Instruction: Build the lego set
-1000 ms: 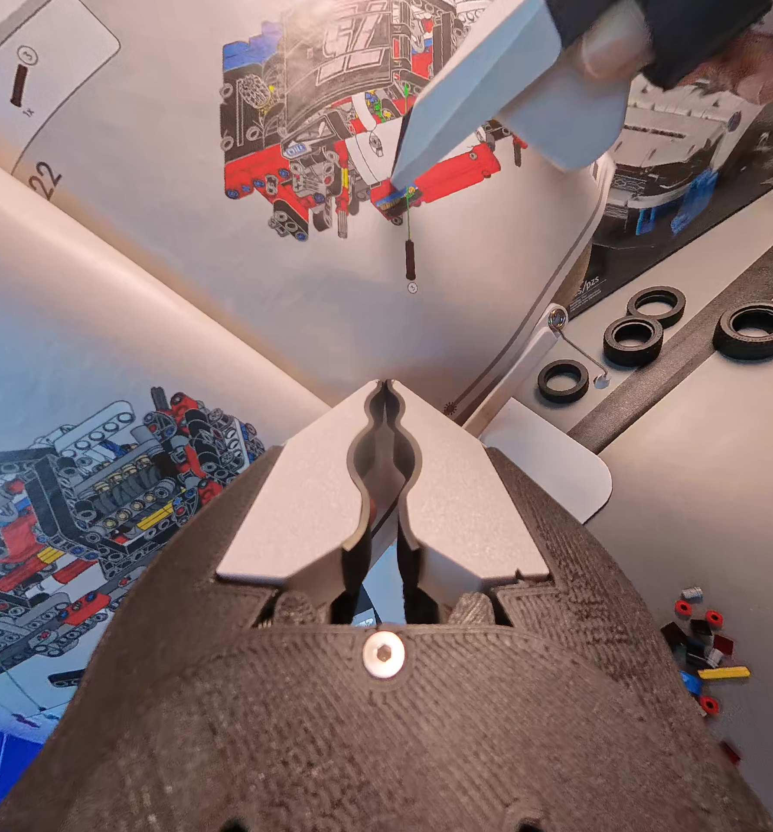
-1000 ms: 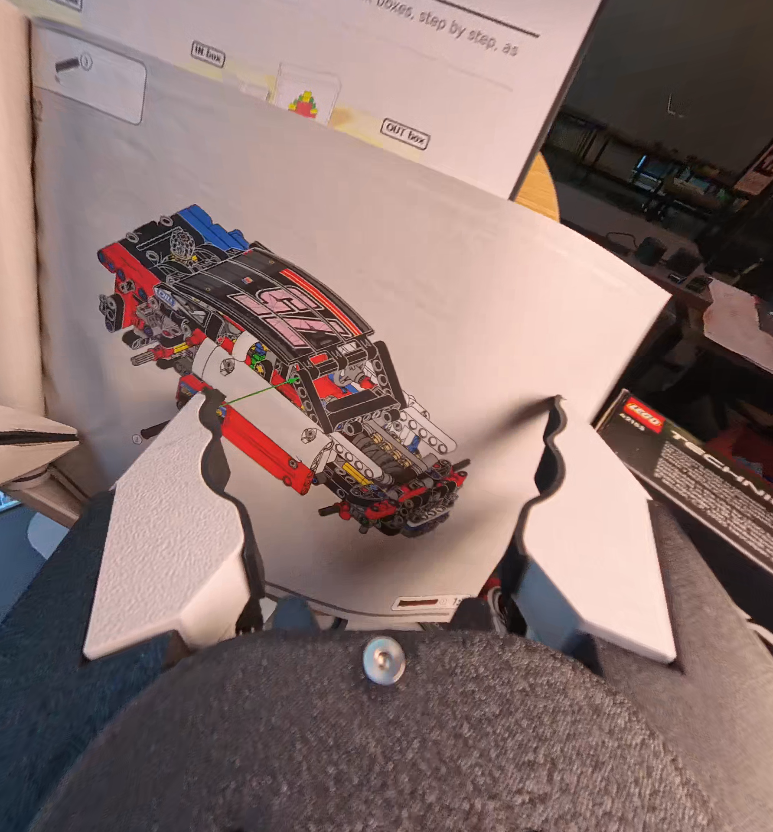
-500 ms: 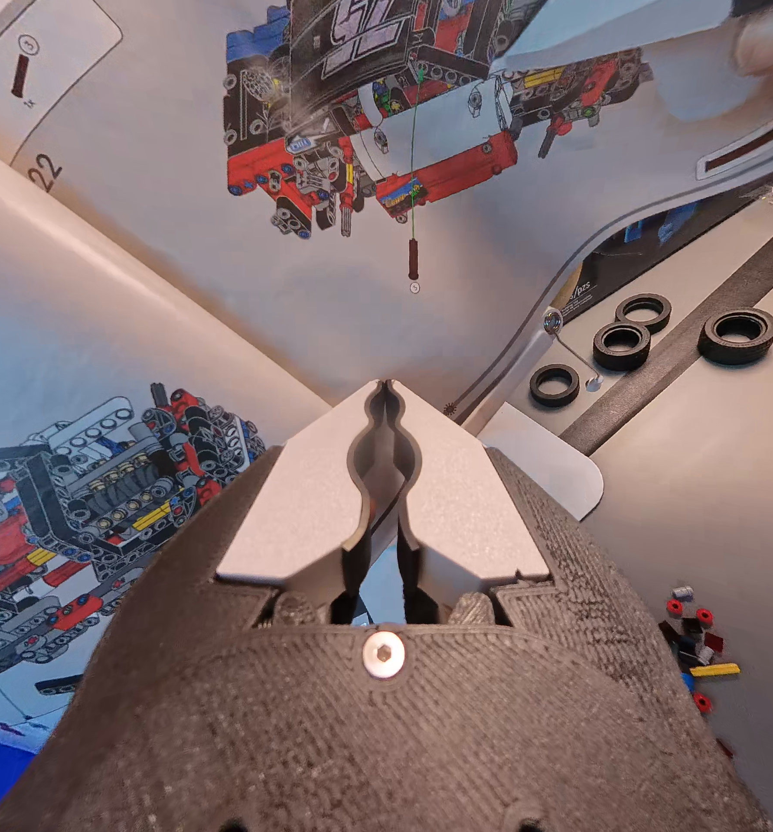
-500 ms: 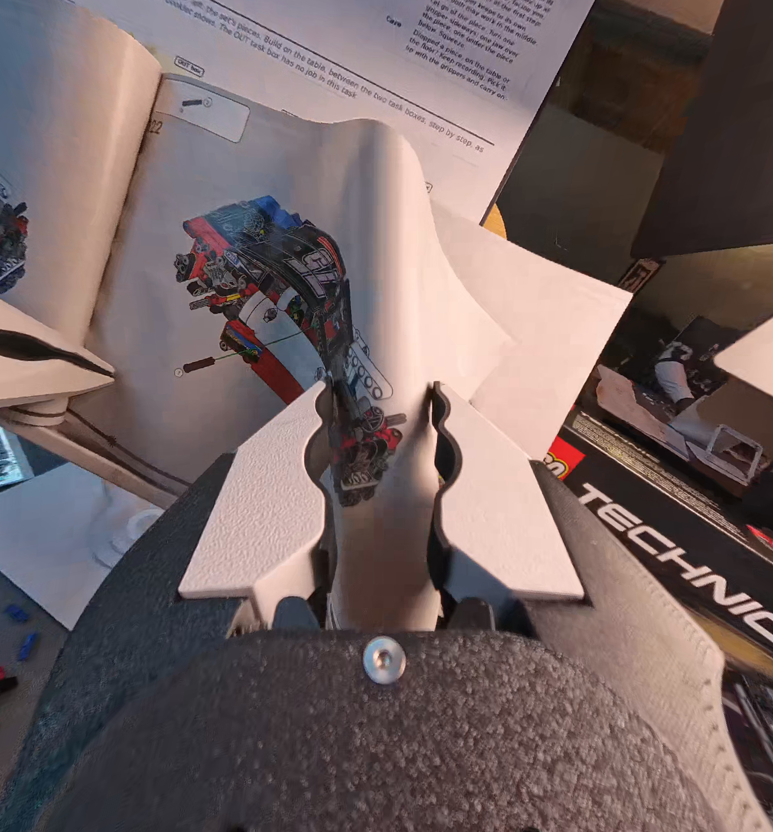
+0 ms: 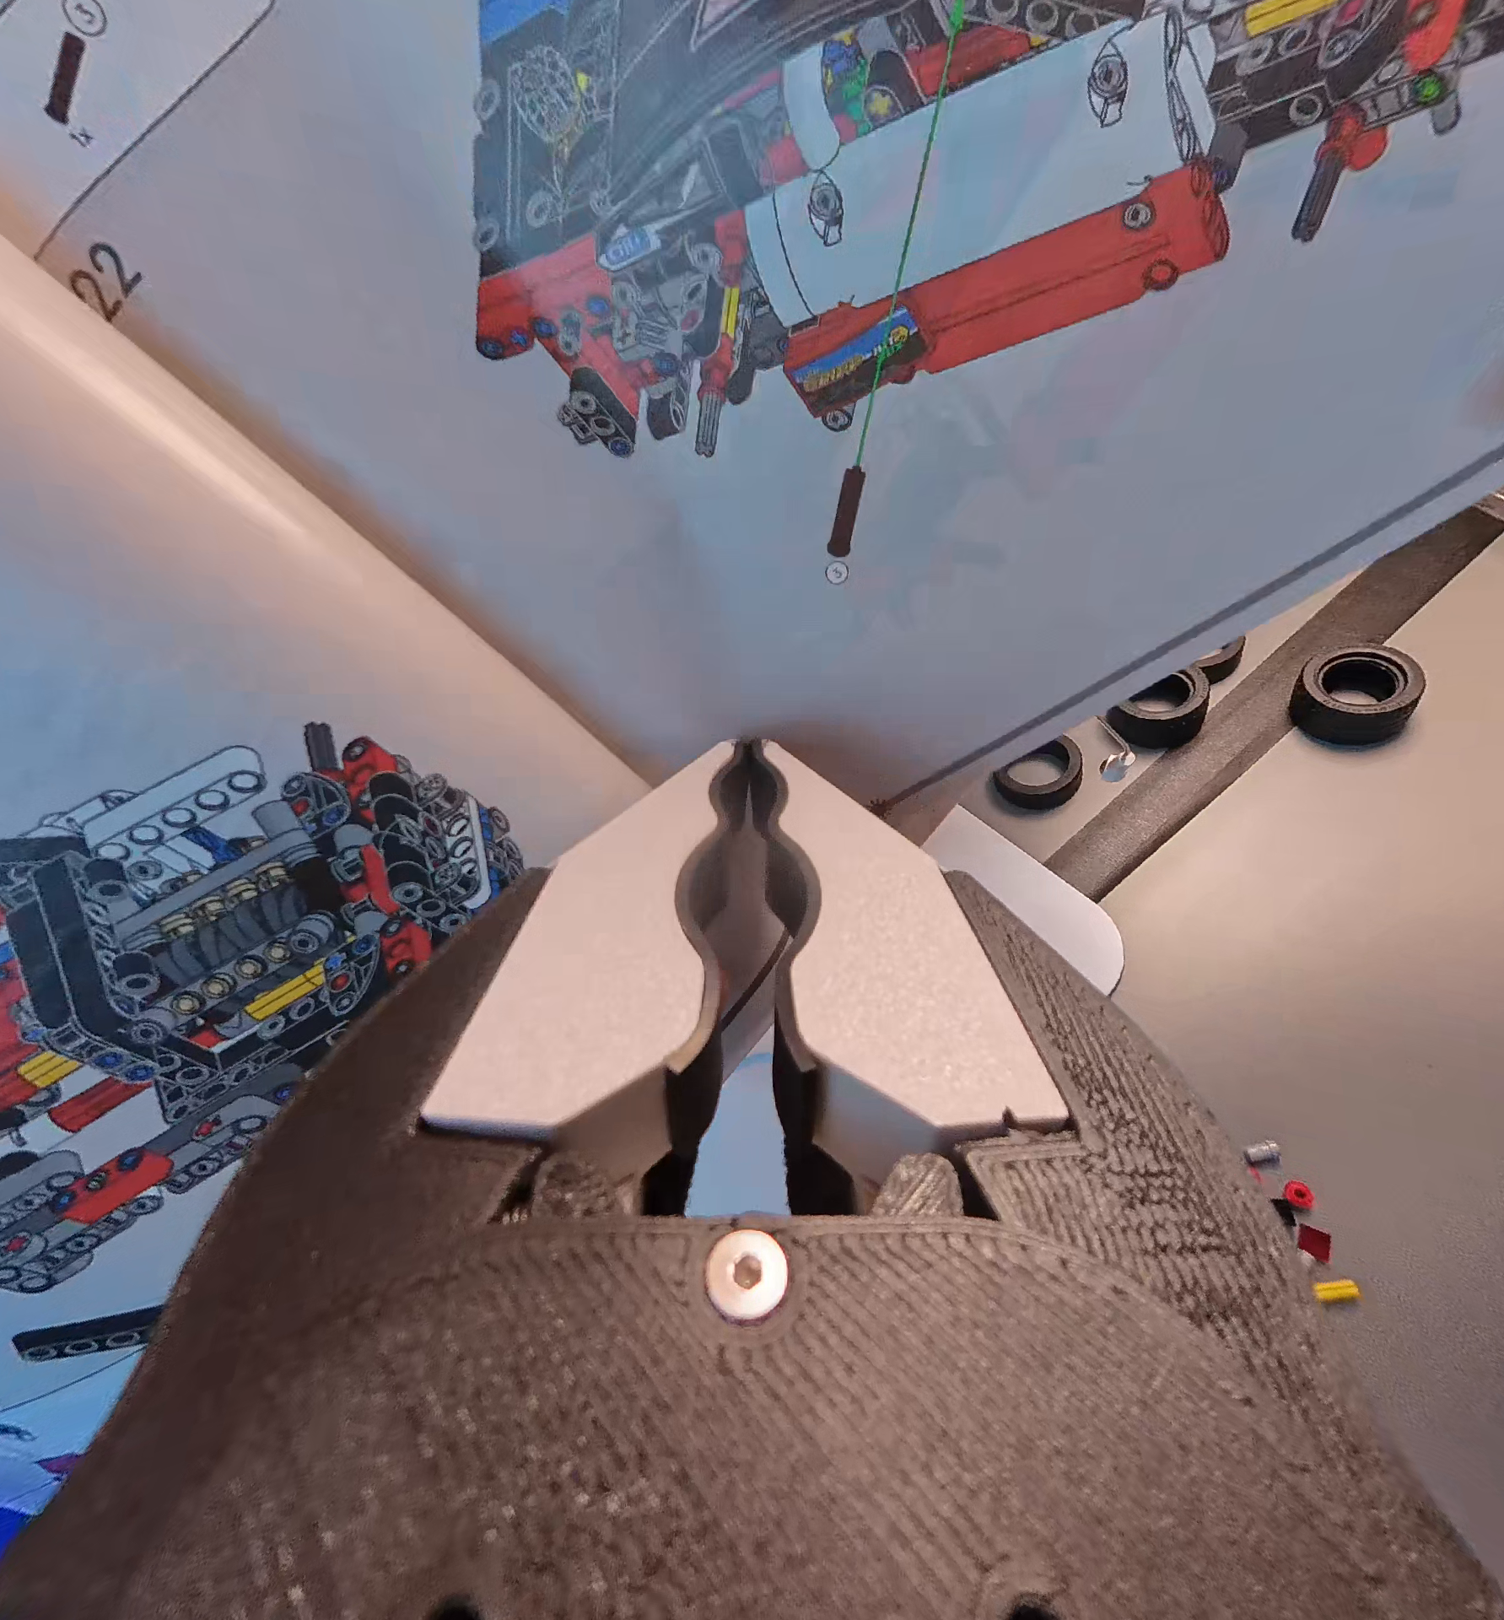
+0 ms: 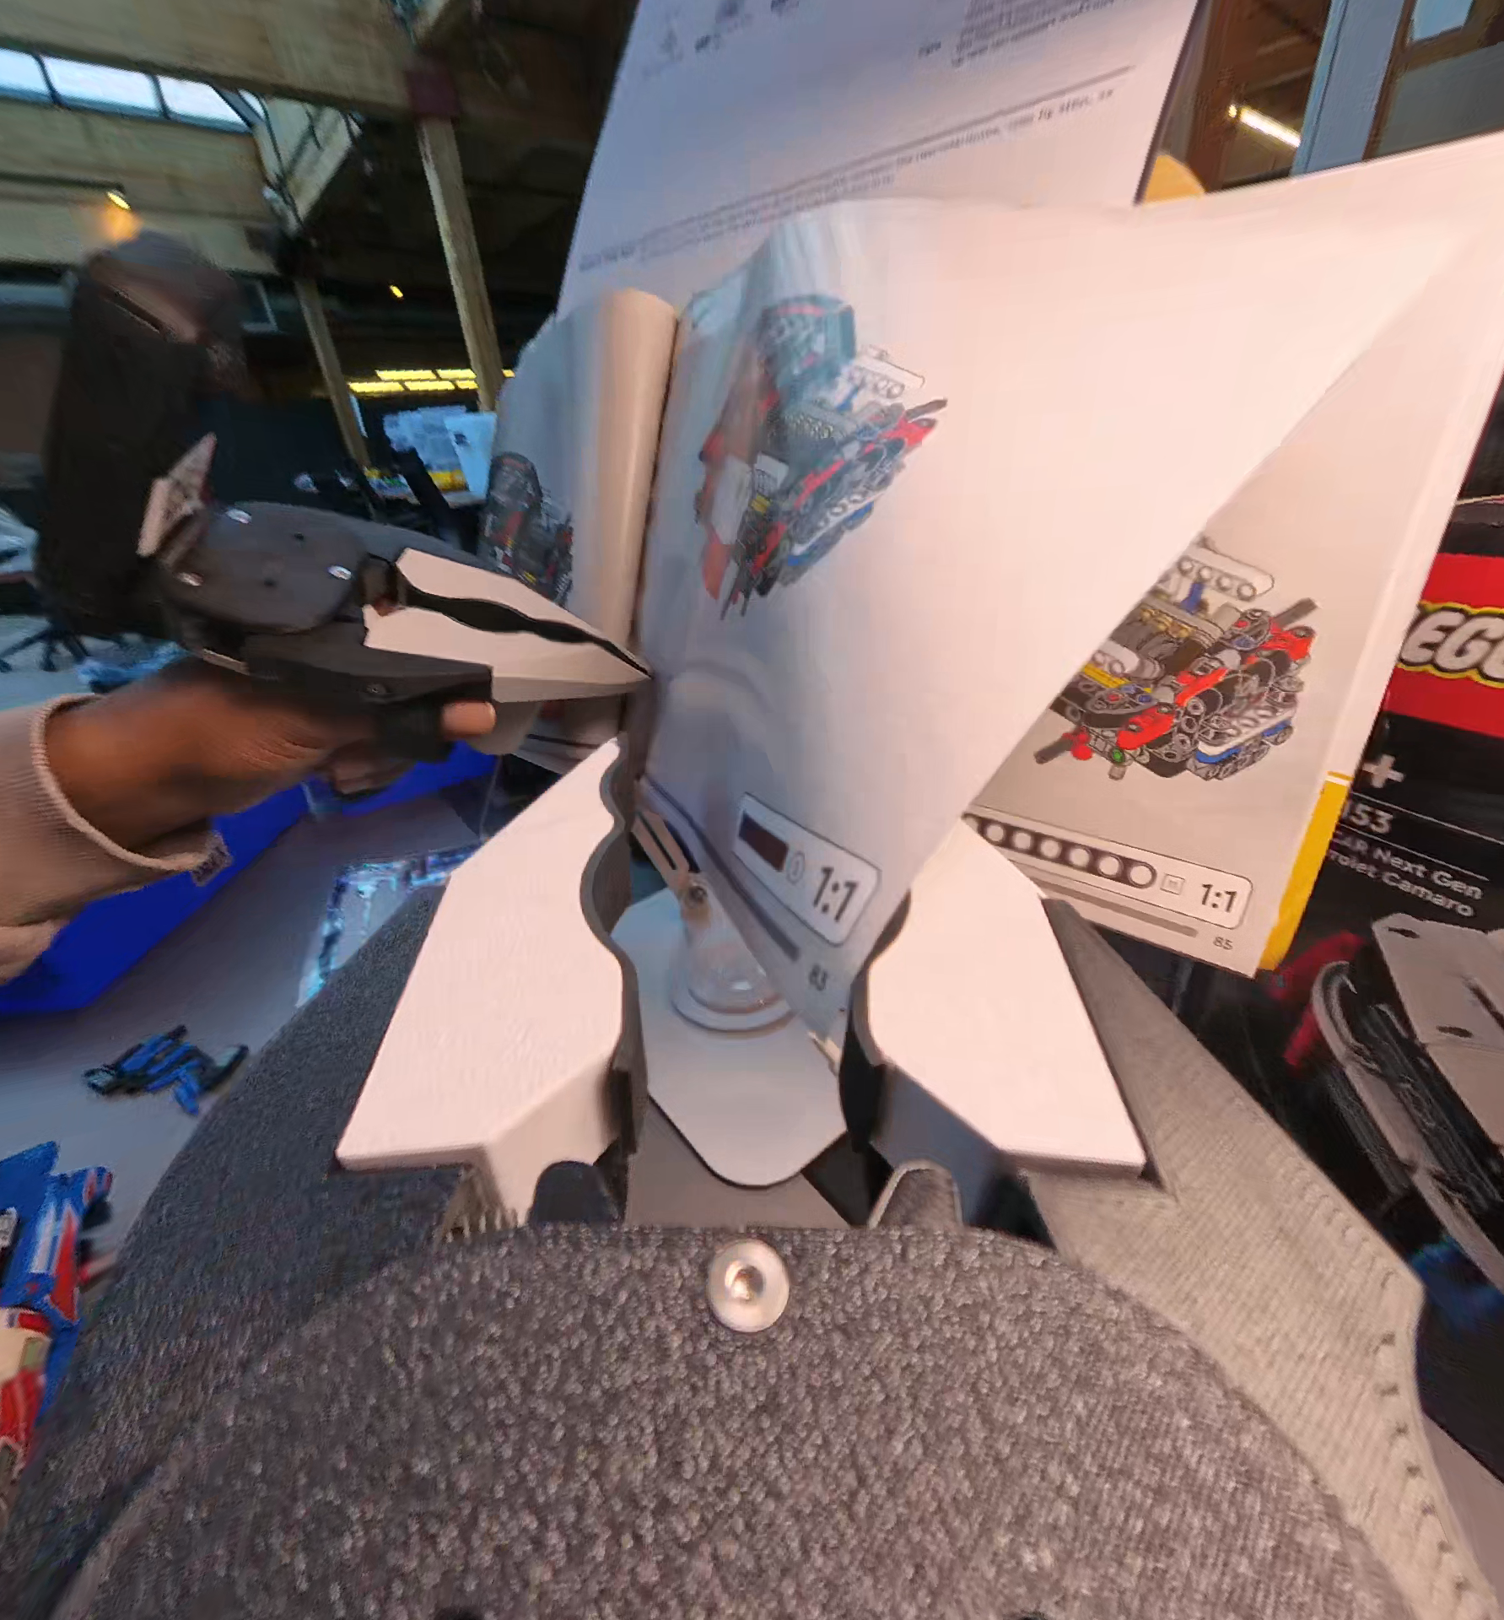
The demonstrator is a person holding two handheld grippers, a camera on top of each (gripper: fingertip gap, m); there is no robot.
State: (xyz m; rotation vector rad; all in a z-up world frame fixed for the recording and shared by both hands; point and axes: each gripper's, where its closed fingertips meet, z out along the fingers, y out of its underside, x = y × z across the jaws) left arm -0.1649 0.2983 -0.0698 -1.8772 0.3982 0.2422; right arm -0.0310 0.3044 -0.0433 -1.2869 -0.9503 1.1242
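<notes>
Grey table [image 5: 1309,947]; left claw [image 5: 749,748] closed, tip against booklet [image 5: 643,561]

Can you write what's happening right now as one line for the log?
left gripper: jaws shut, tip against instruction booklet | right gripper: jaws open around lifted page | black tyres: on table

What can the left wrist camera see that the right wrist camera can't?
Only the left wrist view shows the black tyres on the grey table and some tiny loose pieces. Only the right wrist view shows the set's box, a hand holding the left gripper, and the right gripper open around a lifted page. Both show the instruction booklet on its stand.
</notes>
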